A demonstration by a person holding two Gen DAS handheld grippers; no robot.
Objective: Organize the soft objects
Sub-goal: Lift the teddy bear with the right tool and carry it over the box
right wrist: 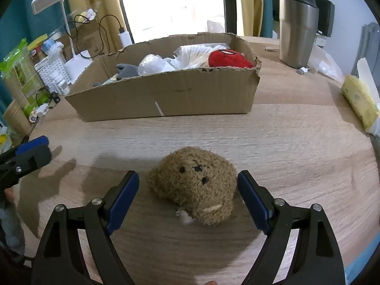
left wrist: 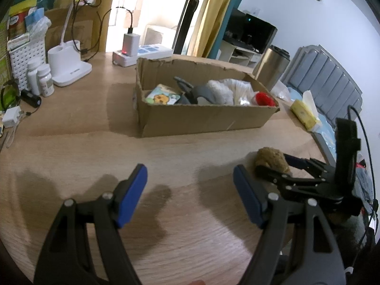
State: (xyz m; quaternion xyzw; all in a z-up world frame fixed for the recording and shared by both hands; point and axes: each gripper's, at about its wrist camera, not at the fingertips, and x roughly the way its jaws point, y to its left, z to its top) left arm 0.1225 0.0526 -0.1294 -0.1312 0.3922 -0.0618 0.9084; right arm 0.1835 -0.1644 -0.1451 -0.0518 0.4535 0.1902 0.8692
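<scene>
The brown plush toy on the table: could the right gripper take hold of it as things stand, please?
Probably yes: the brown plush toy lies between the open fingers of the right gripper, with nothing on the table blocking it.

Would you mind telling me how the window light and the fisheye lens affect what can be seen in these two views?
Left wrist view: the window is blown out to white, the wooden table bows with the lens, and dark shadows lie under the left gripper. Right wrist view: the window glare repeats, yet the brown plush toy stays sharp, while the cardboard box curves.
</scene>
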